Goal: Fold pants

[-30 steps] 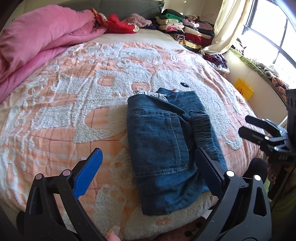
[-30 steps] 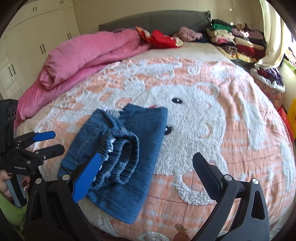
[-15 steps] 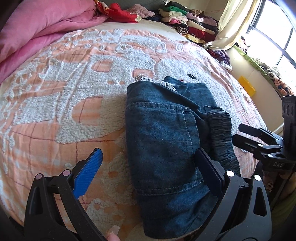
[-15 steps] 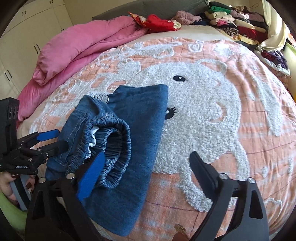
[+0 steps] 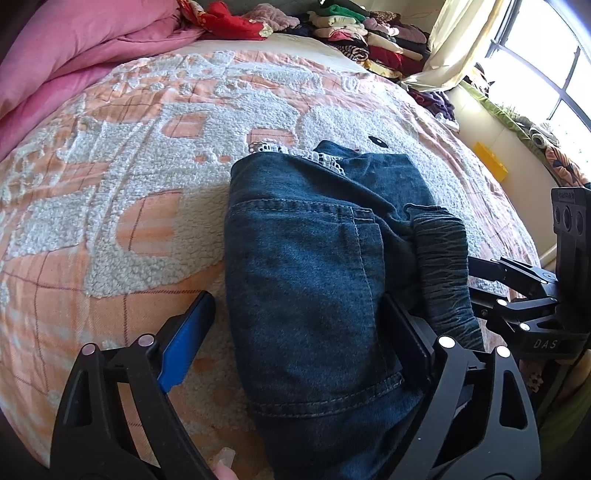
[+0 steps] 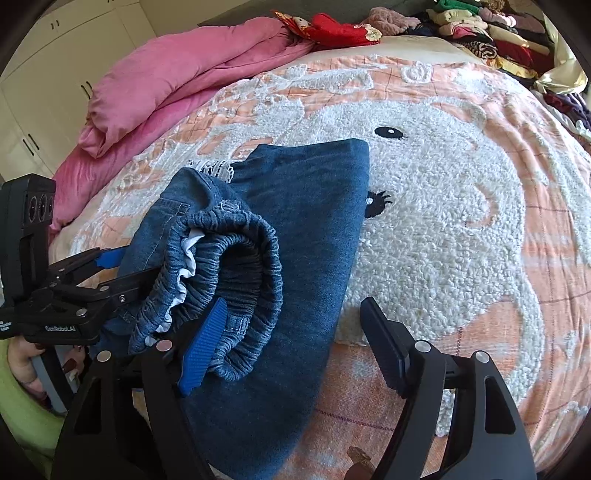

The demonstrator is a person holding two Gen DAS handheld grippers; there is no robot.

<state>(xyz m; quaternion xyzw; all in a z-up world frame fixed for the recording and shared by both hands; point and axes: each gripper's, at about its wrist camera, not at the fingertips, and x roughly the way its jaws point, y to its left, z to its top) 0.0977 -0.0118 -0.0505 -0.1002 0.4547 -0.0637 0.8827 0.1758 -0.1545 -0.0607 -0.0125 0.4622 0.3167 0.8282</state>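
Folded blue denim pants (image 5: 306, 266) lie on the peach and white bedspread (image 5: 110, 221), near its front edge. My left gripper (image 5: 295, 339) straddles the pocket side of the pants. Its blue pad is just off the left edge, its black finger is tucked beside the elastic waistband (image 5: 443, 266), and its jaws are closing. In the right wrist view the waistband (image 6: 240, 266) curls open. My right gripper (image 6: 295, 345) has its blue pad inside that curl and its black finger on the bedspread beyond the pants (image 6: 306, 206). Its jaws are closing too, with denim between them.
A pink duvet (image 6: 177, 85) is heaped along the left of the bed. Piles of folded clothes (image 5: 373, 40) and a red garment (image 6: 332, 29) lie at the far end. A curtain, a window and a yellow box (image 5: 491, 166) are on the right, and wardrobe doors (image 6: 44, 74) on the left.
Both grippers have come down onto the pants and their jaws have narrowed. The right gripper's blue pad has slid into the curled waistband. The pants lie where they were.
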